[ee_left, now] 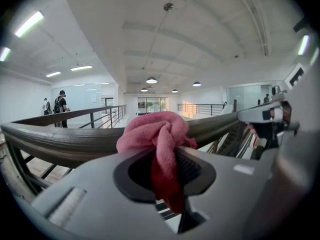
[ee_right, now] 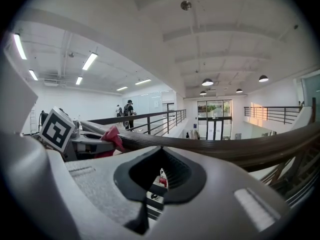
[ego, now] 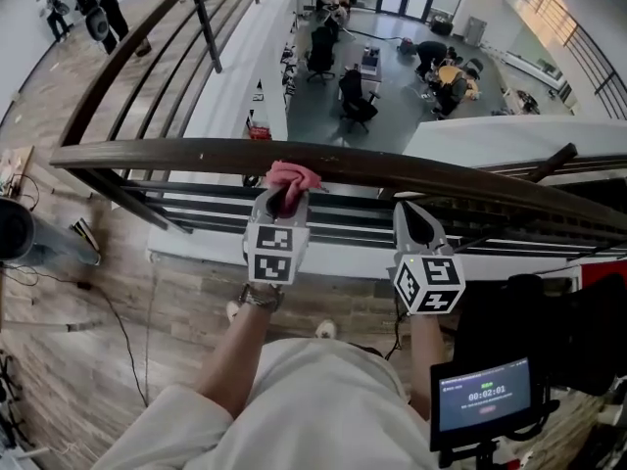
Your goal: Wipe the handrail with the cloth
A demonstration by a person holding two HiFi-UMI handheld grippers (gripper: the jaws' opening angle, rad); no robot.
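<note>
Head view, left gripper [ego: 283, 201] clamped on pink cloth [ego: 293, 174], cloth bunched beyond its tips against wooden handrail [ego: 470, 176], right gripper [ego: 415, 219] closed, empty, alongside.

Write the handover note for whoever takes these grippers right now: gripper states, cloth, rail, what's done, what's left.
Left gripper: shut on the bunched pink cloth, which sits against the dark brown wooden handrail.
Right gripper: shut, empty, close to the rail on the near side, right of the cloth.
Done: cloth gripped and at the rail.
Left: wipe along the rail. The pictures do not show how much is already wiped, so probably best to treat the whole length as open.
</note>
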